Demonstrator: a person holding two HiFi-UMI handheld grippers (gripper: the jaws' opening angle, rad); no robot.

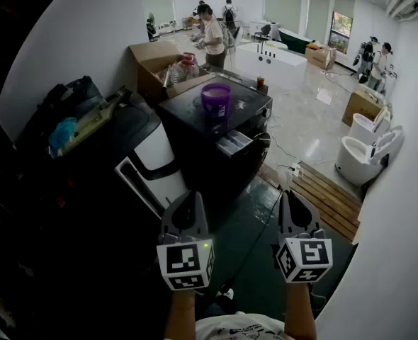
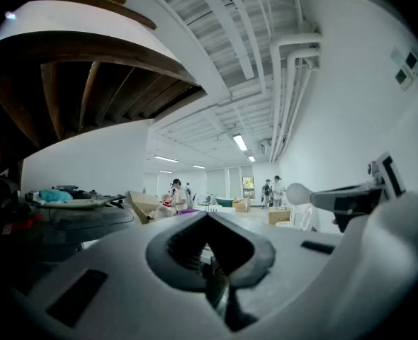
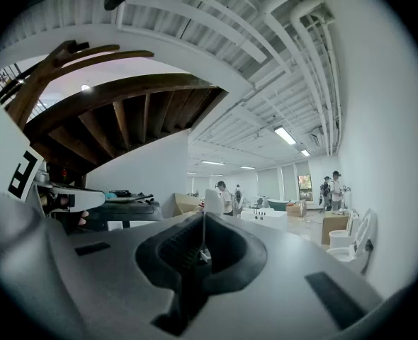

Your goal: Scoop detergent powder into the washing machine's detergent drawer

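Observation:
A black washing machine [image 1: 246, 107] stands ahead in the head view. A purple tub [image 1: 215, 99] sits on its top. Its detergent drawer [image 1: 235, 144] is pulled out at the front. My left gripper [image 1: 187, 199] and right gripper [image 1: 291, 195] are held side by side low in the view, well short of the machine and above the dark floor. Both are shut with nothing between the jaws. In the left gripper view the left gripper [image 2: 207, 218] points level across the room, as does the right gripper [image 3: 203, 218] in the right gripper view. No scoop shows.
A second washer [image 1: 149, 158] with a white front stands left of the black one, with clutter on top. Cardboard boxes [image 1: 152, 59] lie behind. A wooden pallet [image 1: 329, 197] and toilets [image 1: 365, 147] are at the right. People stand far back by a white bathtub [image 1: 269, 59].

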